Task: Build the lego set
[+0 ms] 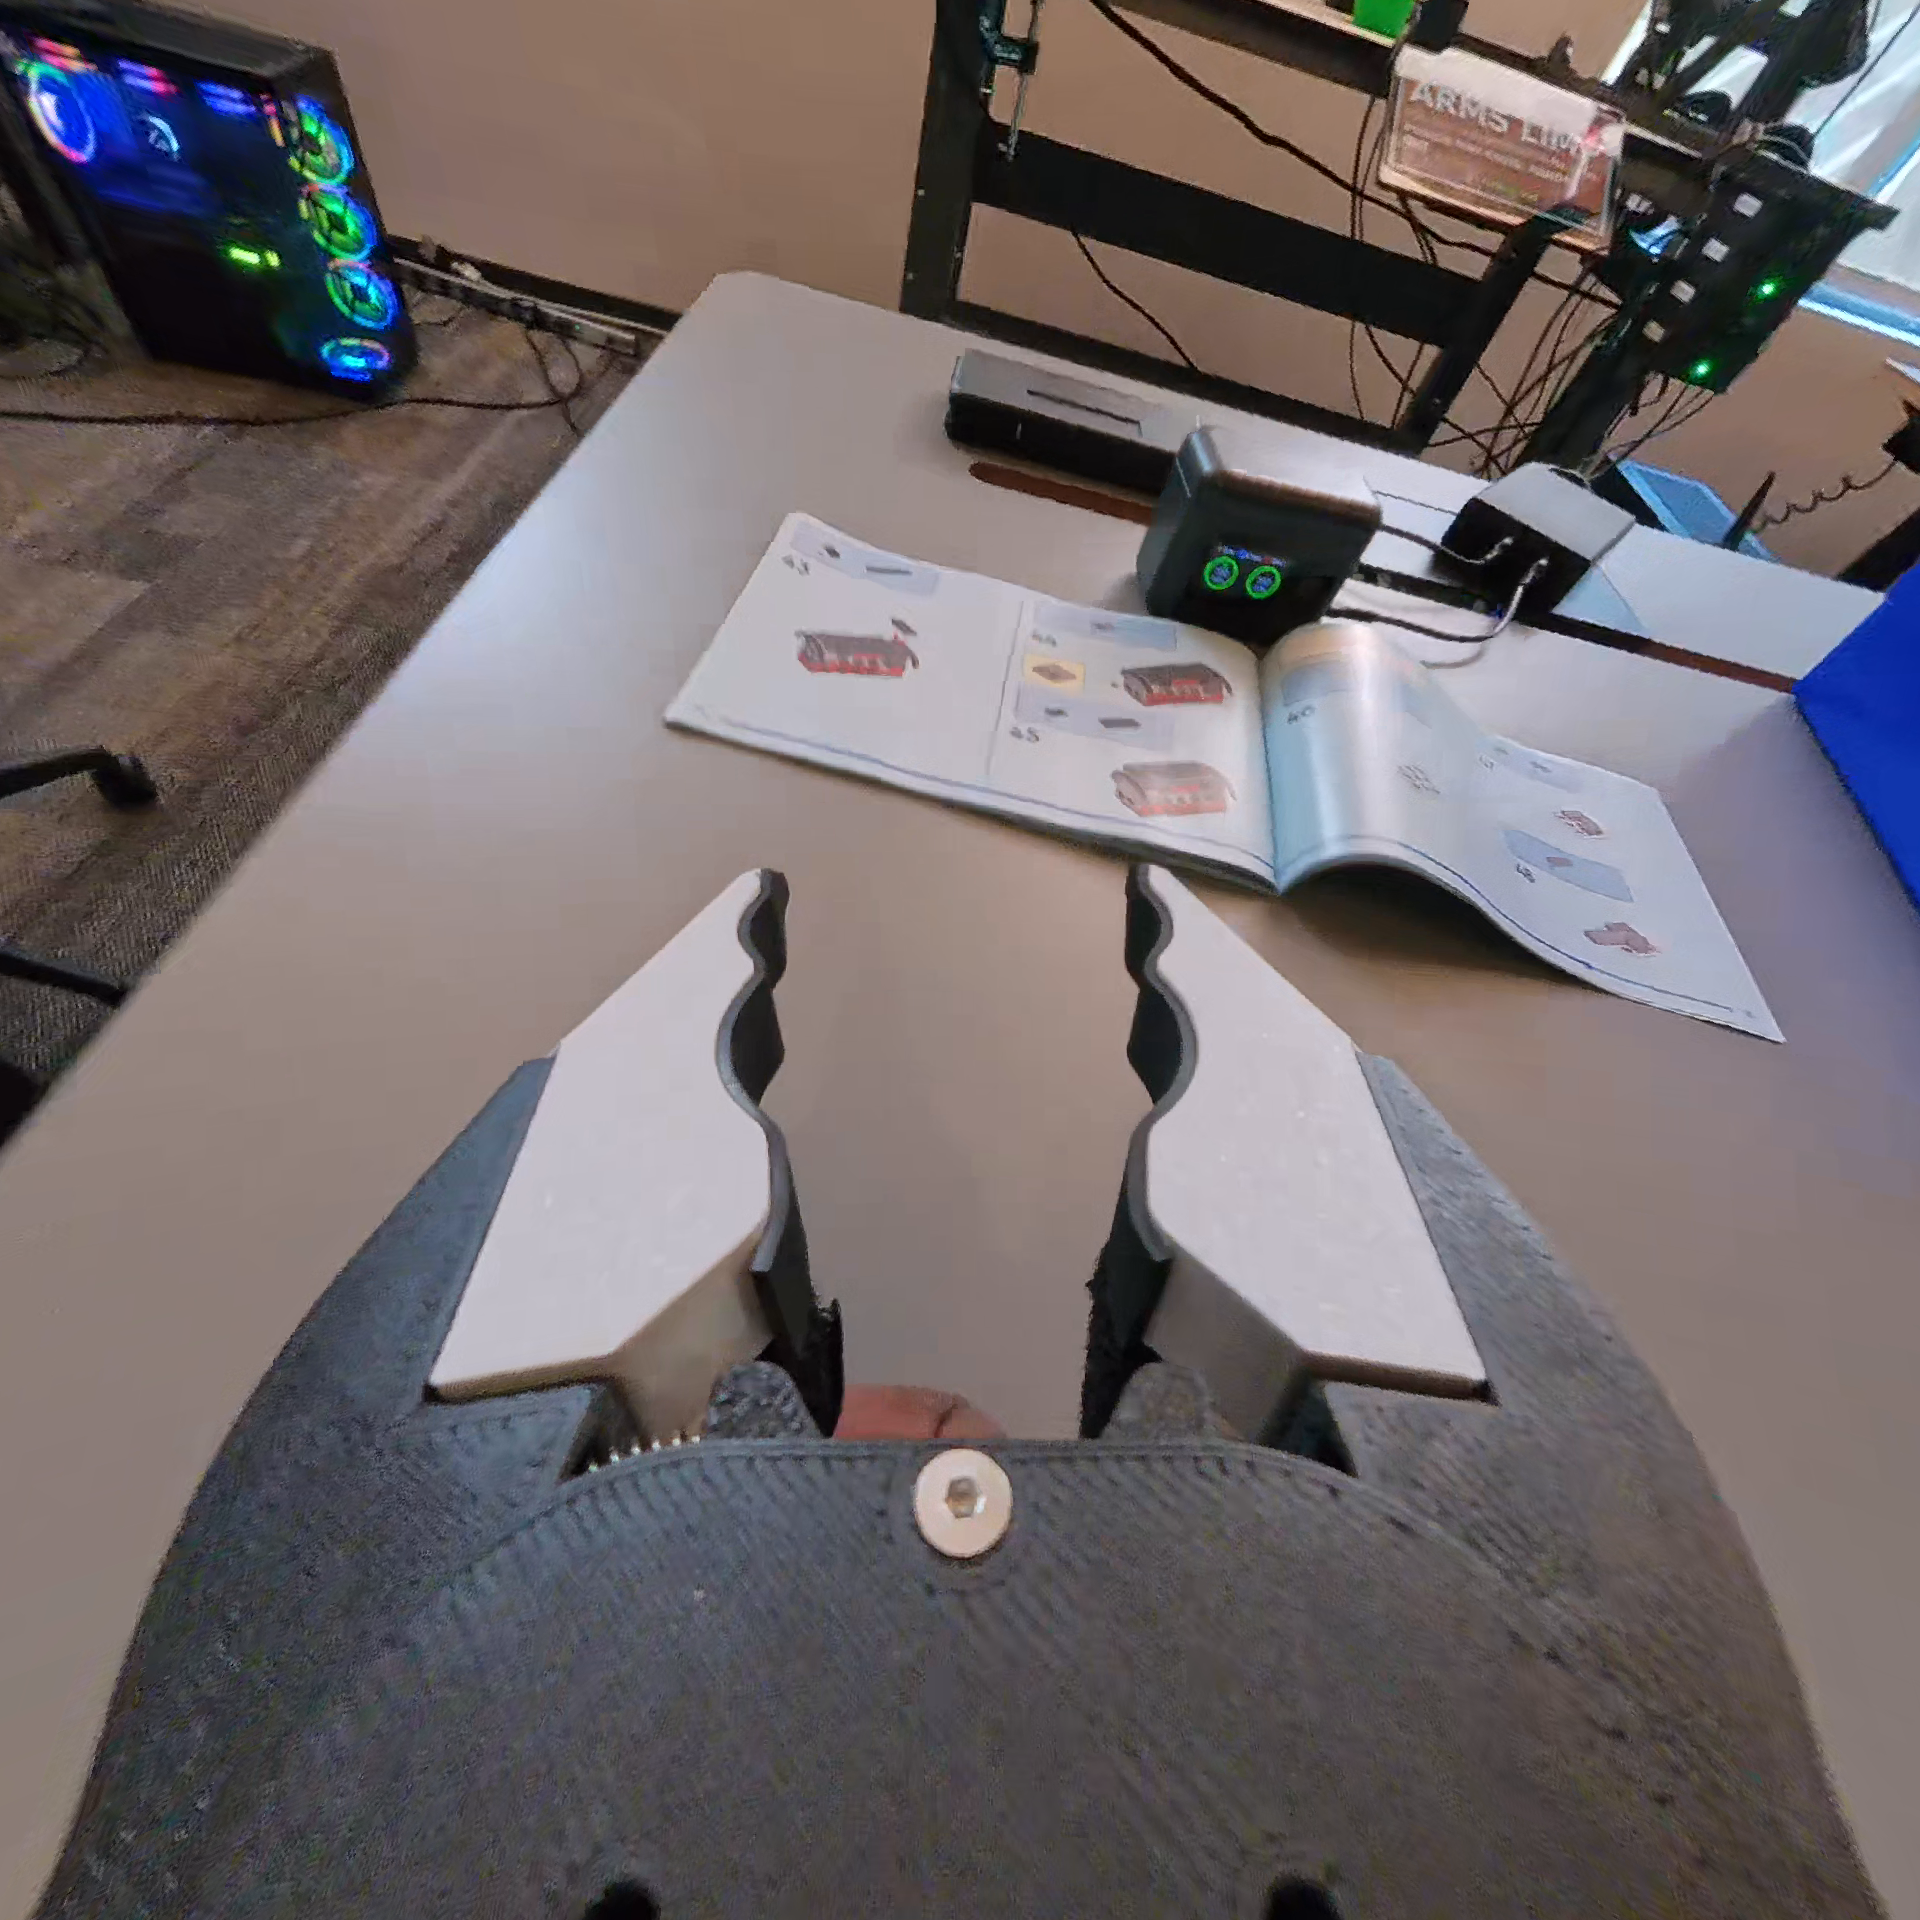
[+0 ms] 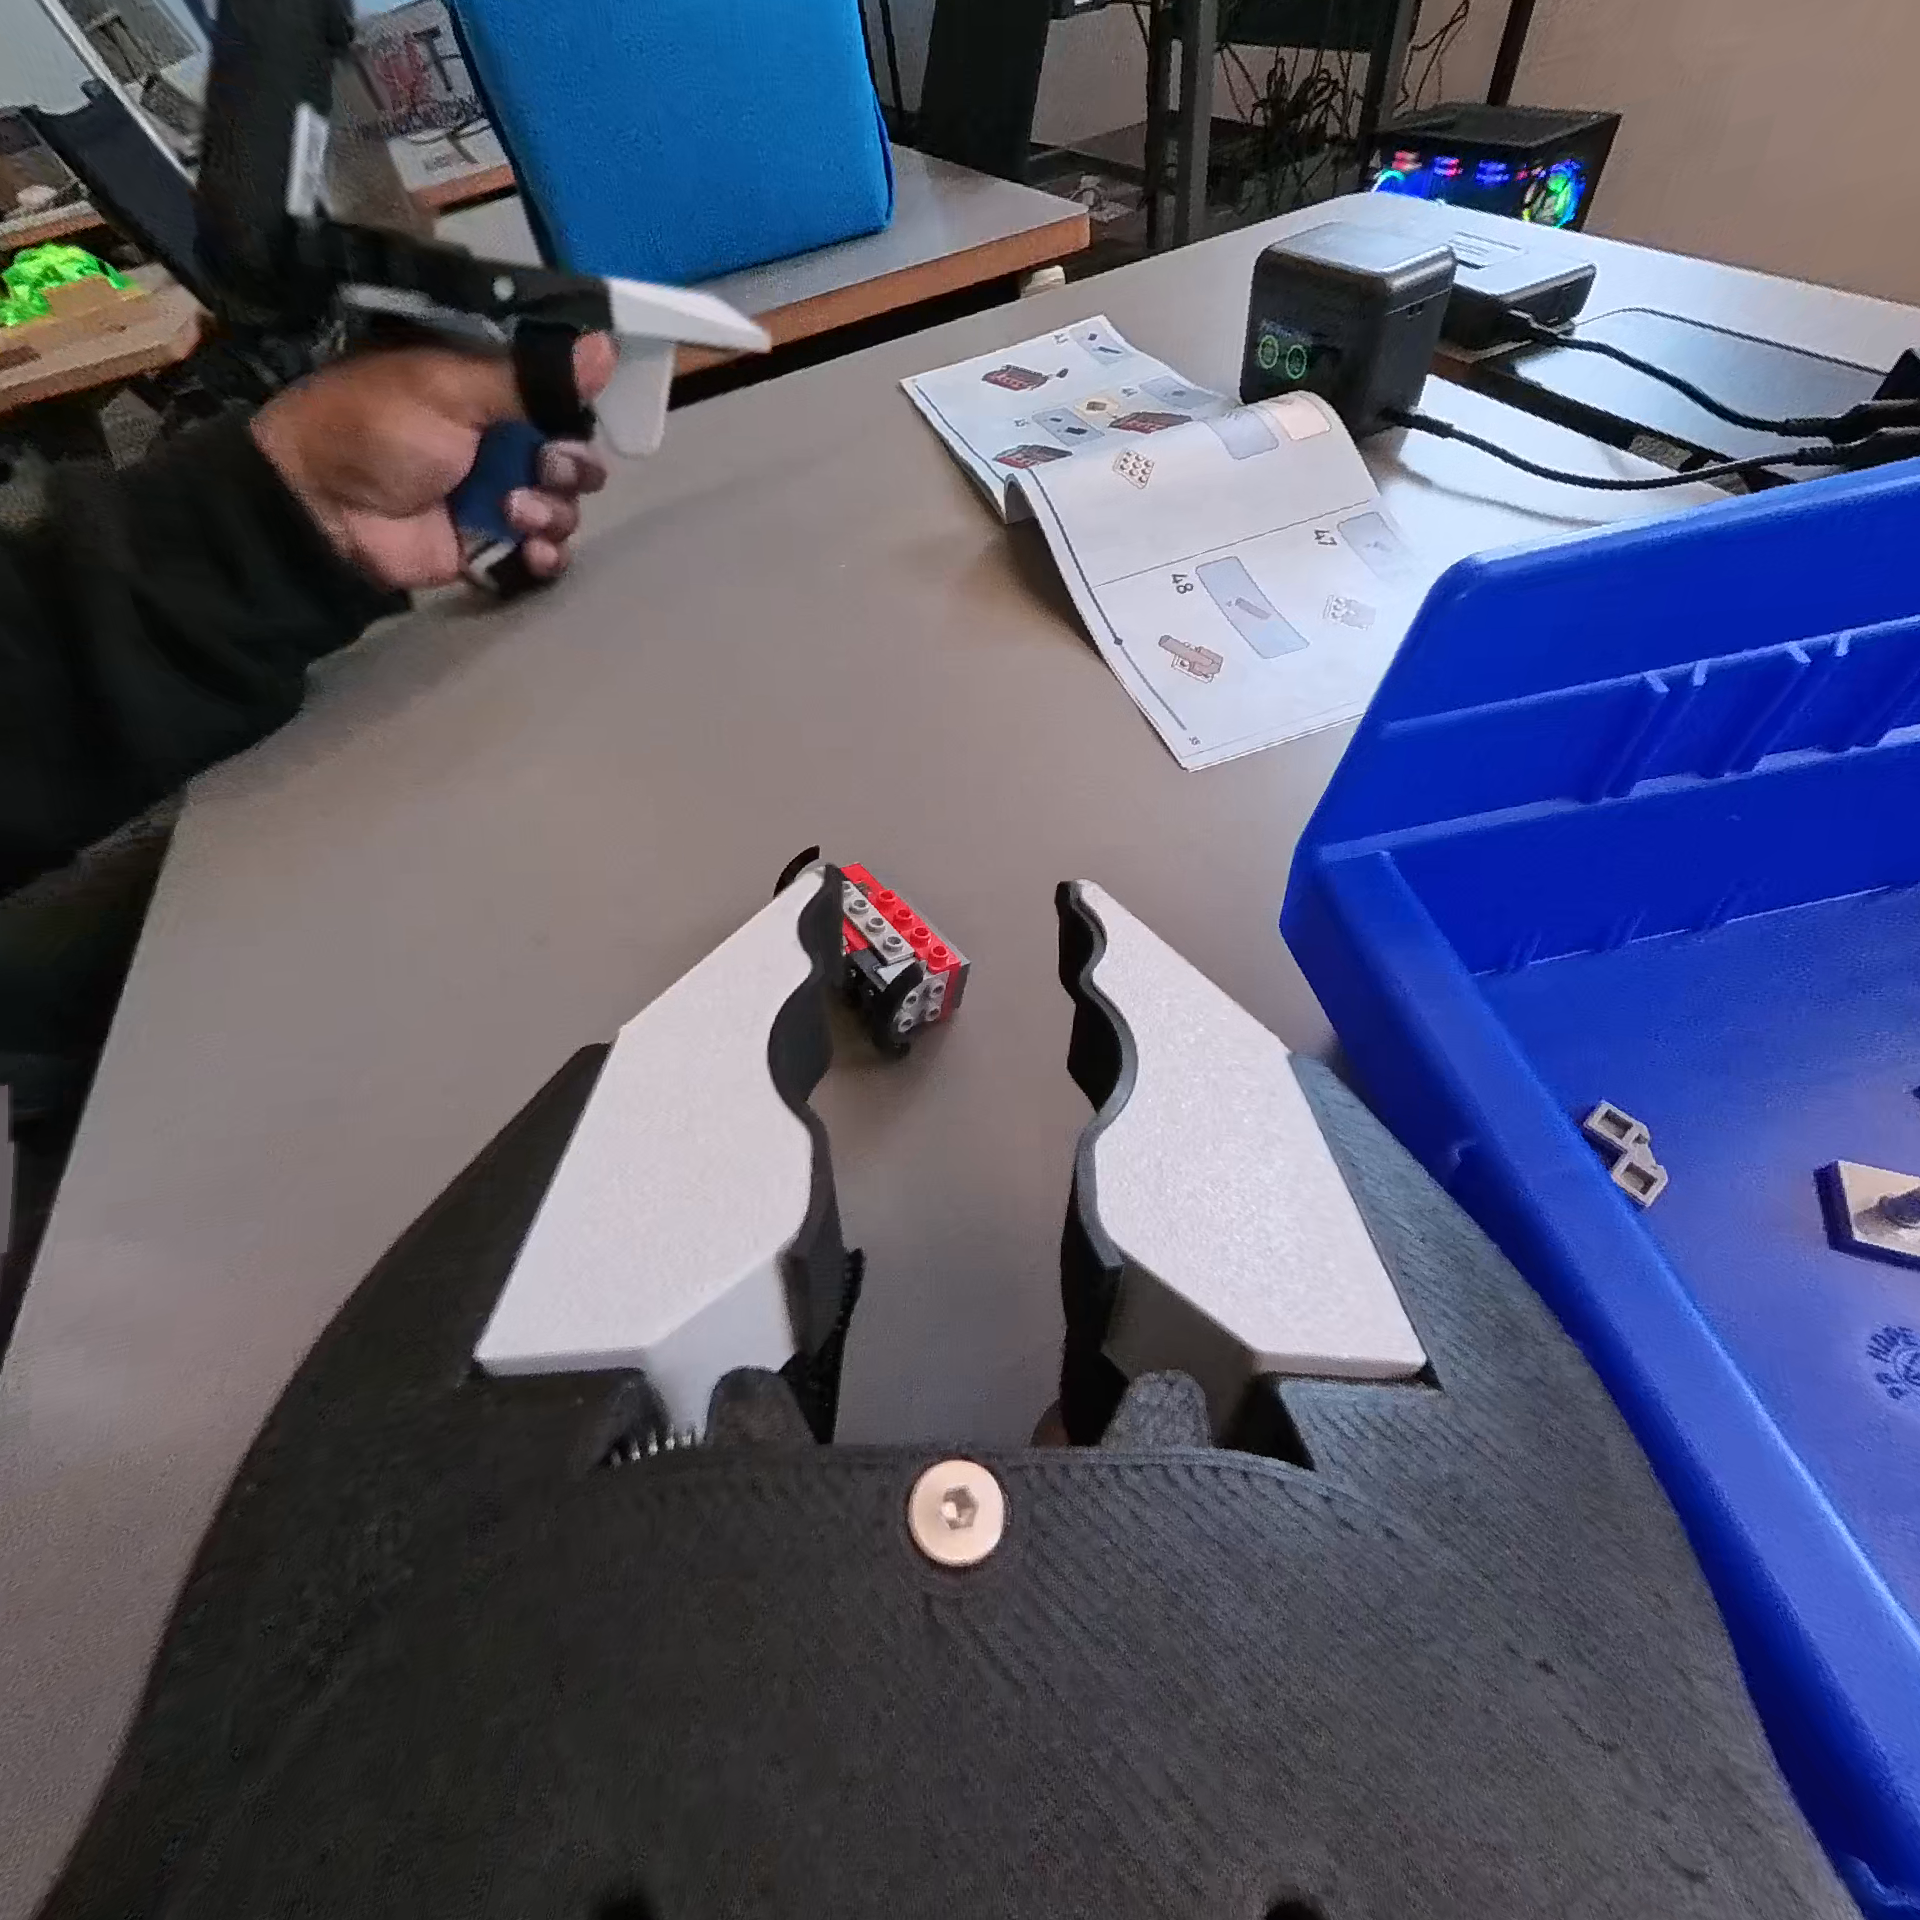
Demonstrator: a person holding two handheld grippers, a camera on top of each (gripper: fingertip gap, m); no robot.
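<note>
We see a big grey table with our two grippers over it. The blue bin sits on the right side of the table, and a few small grey bits lie on its floor, with raised writing pressed into the plastic near them that we cannot read well. The booklet lies open on the far part of the table, its pages showing small pictures of a red and black model and step numbers. Behind it stands a black box with two green rings lit on its front, and cables run from it. The lego build is small, with red studs on top, grey plates and black parts, and it lies tipped on the table. It sits between the fingers of the right gripper, touching or nearly touching the left finger and apart from the right one, so this gripper is spread wide and grips nothing. The left gripper is spread wide too, with only bare table between its fingers. In the right wrist view a hand holds it up above the table's left side.
</note>
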